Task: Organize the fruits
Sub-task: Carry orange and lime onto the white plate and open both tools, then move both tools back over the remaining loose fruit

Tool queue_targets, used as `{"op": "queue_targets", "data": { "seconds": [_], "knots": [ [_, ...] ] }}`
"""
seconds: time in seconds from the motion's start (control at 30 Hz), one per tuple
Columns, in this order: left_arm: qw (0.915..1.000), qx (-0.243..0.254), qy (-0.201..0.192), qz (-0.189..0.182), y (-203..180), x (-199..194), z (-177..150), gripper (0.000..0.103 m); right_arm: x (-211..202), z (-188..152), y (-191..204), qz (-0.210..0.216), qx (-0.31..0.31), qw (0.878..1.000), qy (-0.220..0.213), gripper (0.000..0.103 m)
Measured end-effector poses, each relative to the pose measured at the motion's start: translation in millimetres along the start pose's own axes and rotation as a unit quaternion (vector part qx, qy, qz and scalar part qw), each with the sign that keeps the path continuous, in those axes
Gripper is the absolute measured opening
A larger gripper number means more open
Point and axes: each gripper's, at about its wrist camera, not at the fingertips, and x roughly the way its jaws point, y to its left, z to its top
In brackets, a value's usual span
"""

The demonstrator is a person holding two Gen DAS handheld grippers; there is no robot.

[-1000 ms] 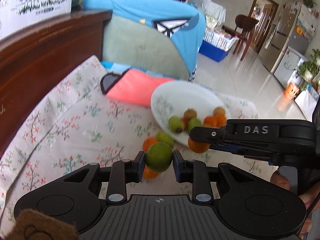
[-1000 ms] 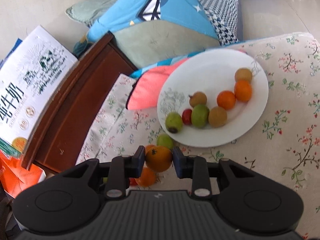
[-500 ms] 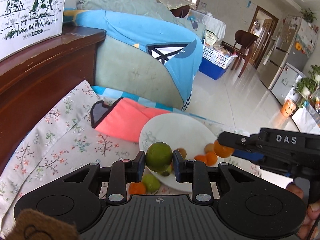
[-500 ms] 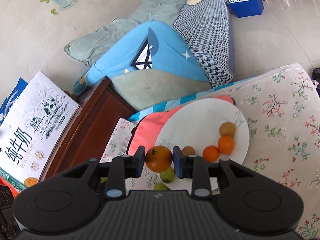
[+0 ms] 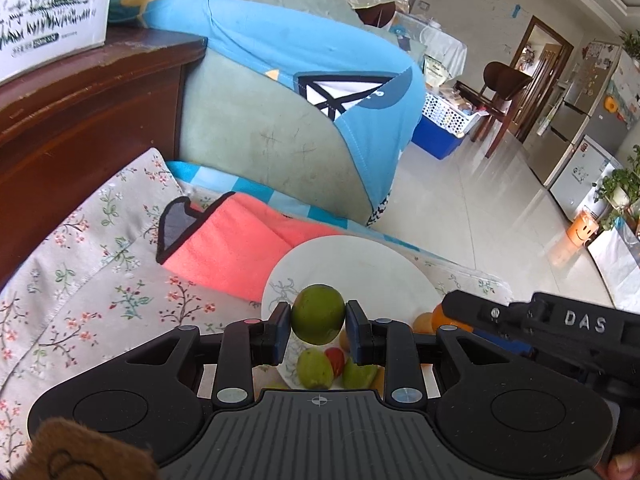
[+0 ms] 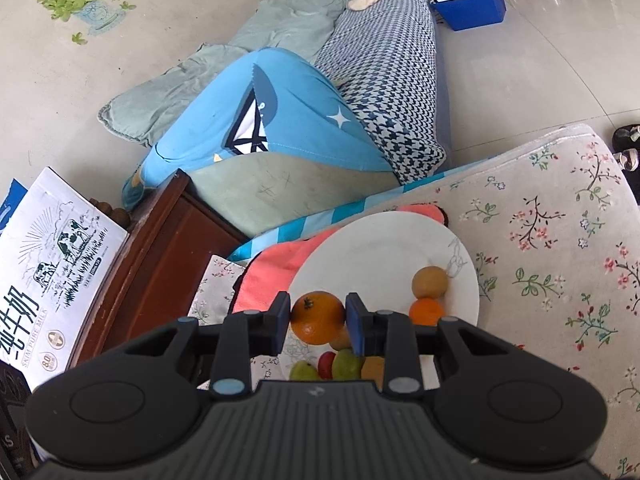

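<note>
The left claw [image 5: 318,322] was clamped on a green fruit [image 5: 318,314], held above the near rim of the white plate [image 5: 360,264] that lay on the flowered cloth [image 5: 100,272]. The right claw [image 6: 318,320] gripped an orange [image 6: 318,317] over the same plate [image 6: 372,256], its fingers pressed to both sides of the fruit. On the plate, at about three o'clock from the orange, sat a tan fruit [image 6: 430,282] touching a small orange one [image 6: 427,311]; green and red fruits [image 6: 326,364] lay half hidden below the claw. A pink cloth [image 5: 236,248] lay at ten o'clock from the plate, its edge tucked under the rim.
</note>
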Motion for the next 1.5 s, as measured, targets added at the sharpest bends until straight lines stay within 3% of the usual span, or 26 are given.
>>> {"op": "queue_targets", "data": {
  "seconds": [0.7,0.8,0.93,1.13,1.5],
  "knots": [
    [0.9991,-0.023,0.033,0.009,0,51,0,0.029,44,-1,-25,-0.041,0.033,0.998,0.028,0.032],
    [0.9991,-0.029,0.032,0.006,-1,48,2,0.03,42,0,-25,-0.041,0.04,0.998,0.023,0.033],
    [0.9992,-0.031,0.025,0.007,-3,39,5,0.046,37,3,-23,-0.035,0.039,0.998,0.017,0.033],
    [0.9992,-0.039,0.01,0.006,2,18,10,0.055,28,2,-14,-0.029,0.024,0.999,0.014,0.033],
    [0.9993,-0.031,-0.001,0.023,23,-18,3,0.059,11,-15,4,-0.015,-0.004,1.0,0.025,0.034]
  ]
}}
